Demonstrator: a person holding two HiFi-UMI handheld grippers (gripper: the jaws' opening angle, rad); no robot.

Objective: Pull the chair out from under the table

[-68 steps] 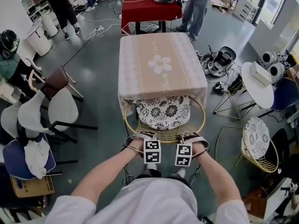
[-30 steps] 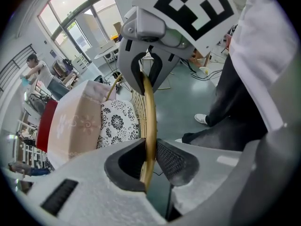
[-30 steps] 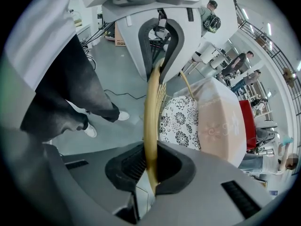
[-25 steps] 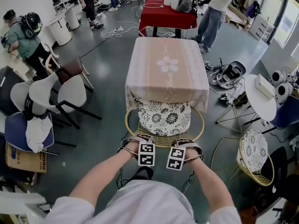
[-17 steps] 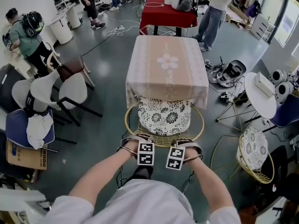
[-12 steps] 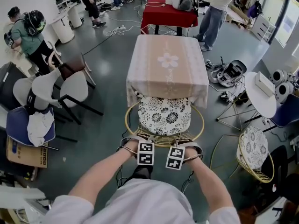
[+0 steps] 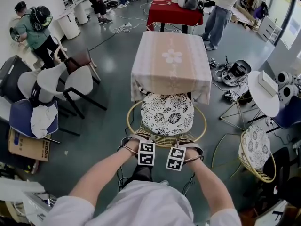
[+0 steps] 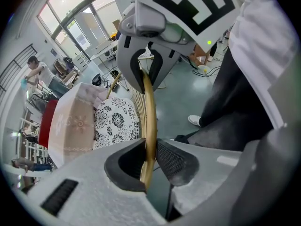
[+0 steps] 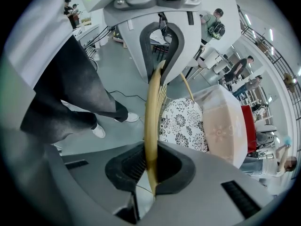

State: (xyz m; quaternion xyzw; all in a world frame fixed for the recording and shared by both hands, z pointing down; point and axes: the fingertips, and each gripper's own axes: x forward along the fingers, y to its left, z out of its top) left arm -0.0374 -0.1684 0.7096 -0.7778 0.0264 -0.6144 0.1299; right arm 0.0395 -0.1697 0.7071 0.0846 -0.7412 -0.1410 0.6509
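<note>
While left claw [image 8: 149, 161] and right claw [image 9: 150, 166] each clamp the chair's [image 7: 164, 139] thin golden wire rim, its round floral cushion [image 7: 167, 114] borders the cloth-draped rectangular counter [image 7: 171, 74]

A workshop-like lab — floor cables [image 7: 123, 27], helmets [image 7: 237, 71], spare chairs [image 7: 66, 84].

Left tool [image 8: 149, 161], right tool [image 9: 151, 166] side by side, clamped, downward.

glossy gold metal chair [image 7: 165, 140], cloth cushion [image 7: 167, 114]
</note>
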